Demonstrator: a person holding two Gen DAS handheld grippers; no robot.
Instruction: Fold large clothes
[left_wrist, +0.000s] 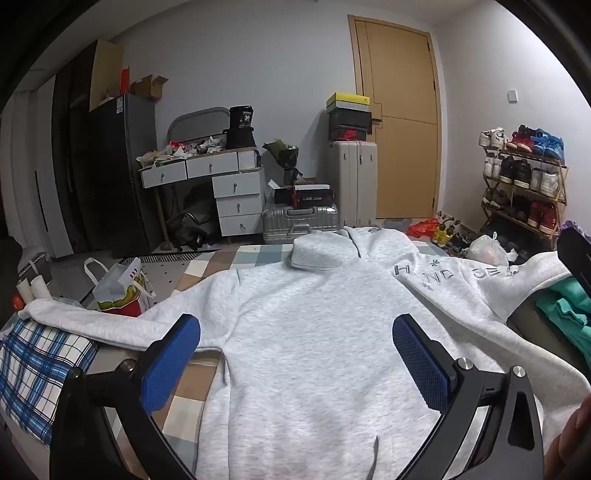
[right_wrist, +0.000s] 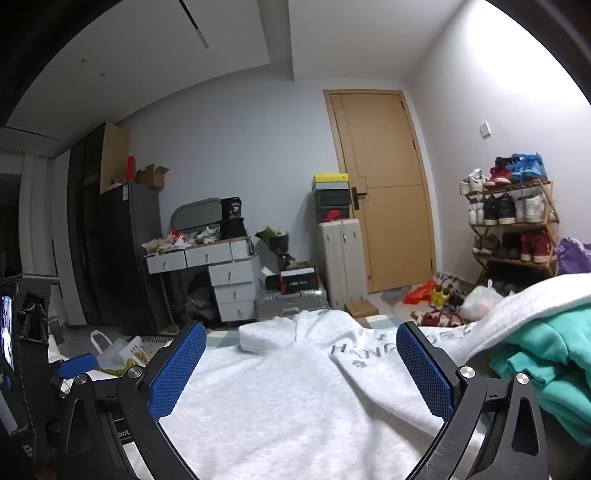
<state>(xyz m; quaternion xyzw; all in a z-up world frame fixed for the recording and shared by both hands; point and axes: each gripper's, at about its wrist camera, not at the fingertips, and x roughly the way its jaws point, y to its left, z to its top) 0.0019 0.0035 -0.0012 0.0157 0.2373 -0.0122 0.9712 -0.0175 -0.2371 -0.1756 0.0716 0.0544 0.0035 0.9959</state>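
Observation:
A light grey hoodie (left_wrist: 314, 332) lies spread on the checked bed cover (left_wrist: 207, 266), its hood at the far end and its sleeves out to both sides. The right sleeve bears embroidered letters (left_wrist: 439, 275). My left gripper (left_wrist: 295, 328) hovers open over the hoodie's body, blue pads wide apart with nothing between them. In the right wrist view the same hoodie (right_wrist: 288, 398) fills the foreground and my right gripper (right_wrist: 301, 334) stands open above it, also holding nothing. The left gripper's body (right_wrist: 33, 354) shows at that view's left edge.
A teal garment (right_wrist: 546, 373) is piled at the right on the hoodie's sleeve. A blue plaid cloth (left_wrist: 40, 373) and a paper bag (left_wrist: 122, 291) sit at the left. Beyond the bed stand a white desk (left_wrist: 221, 184), suitcases (left_wrist: 299, 218), a shoe rack (left_wrist: 524, 184) and a door (left_wrist: 402, 122).

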